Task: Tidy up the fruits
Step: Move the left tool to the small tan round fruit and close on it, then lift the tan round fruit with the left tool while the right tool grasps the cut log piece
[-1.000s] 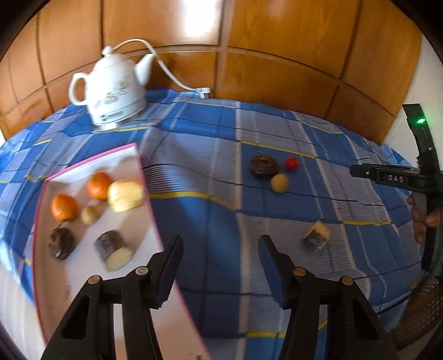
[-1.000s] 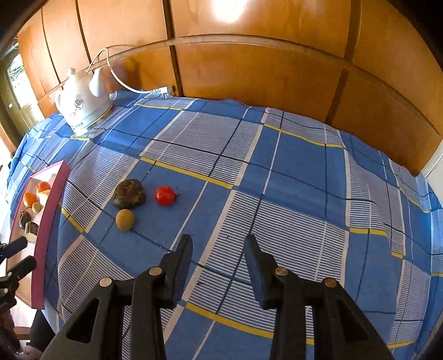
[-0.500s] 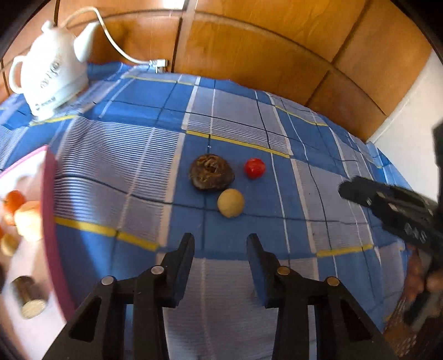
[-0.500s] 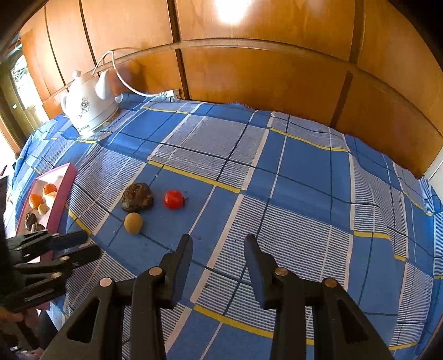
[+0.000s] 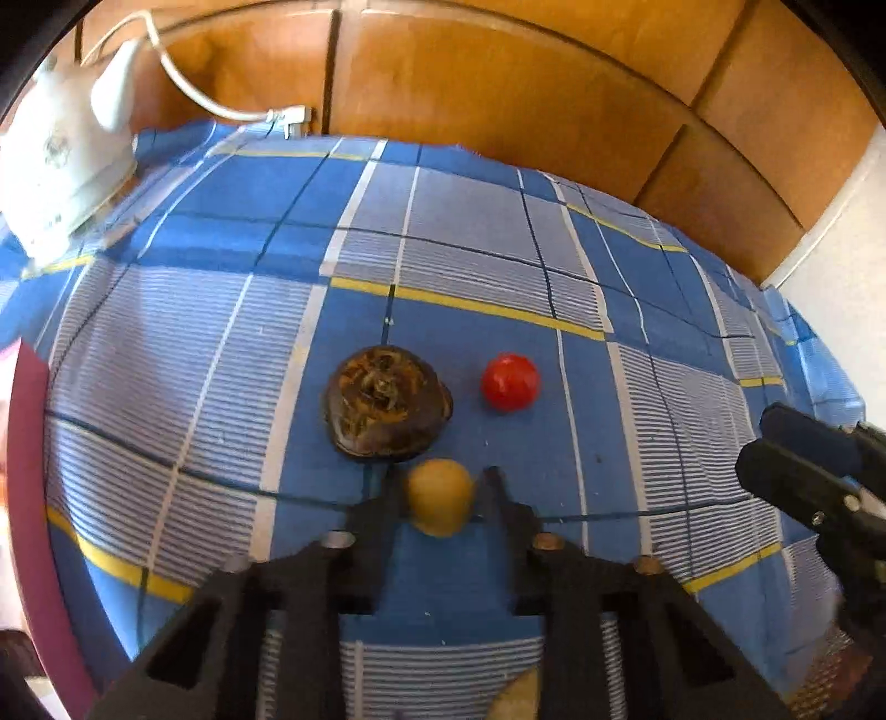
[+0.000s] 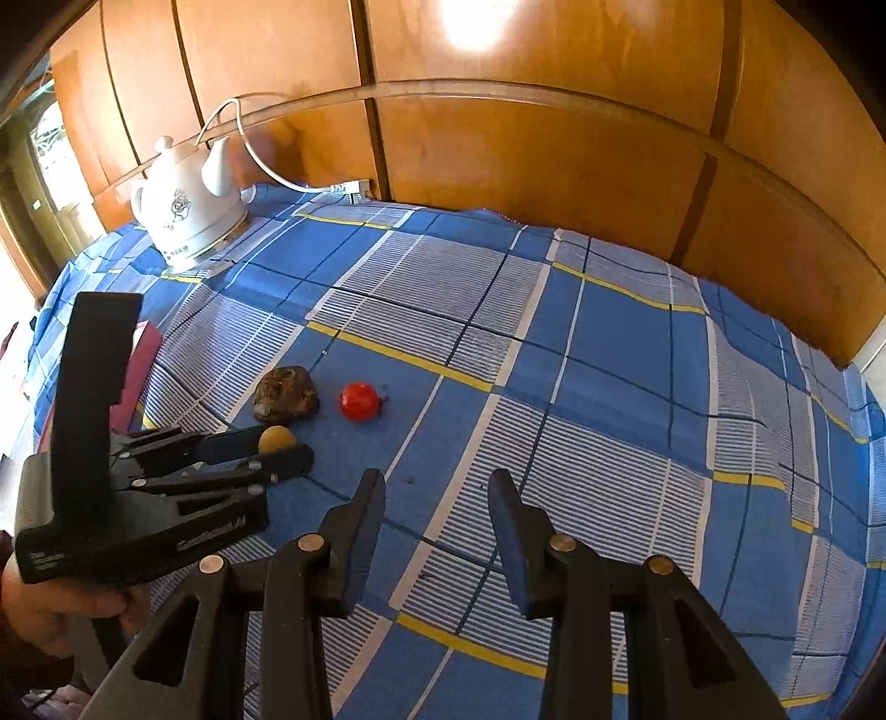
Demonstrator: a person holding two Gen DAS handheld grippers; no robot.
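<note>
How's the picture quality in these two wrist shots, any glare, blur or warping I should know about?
Left wrist view: strong fisheye bending of the wood wall and checked cloth; the white kettle at the edge is blown out and smeared; the yellow fruit is fairly sharp. Right wrist view: a bright glare patch on the wall panel; the red fruit is crisp; the corners are dark.

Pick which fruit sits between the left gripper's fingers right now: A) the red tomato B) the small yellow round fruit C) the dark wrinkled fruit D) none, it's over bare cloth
B. In the left wrist view the left gripper has its fingers closed on either side of the small yellow fruit, while the dark wrinkled fruit and the red tomato lie untouched on the cloth beyond it.
</note>
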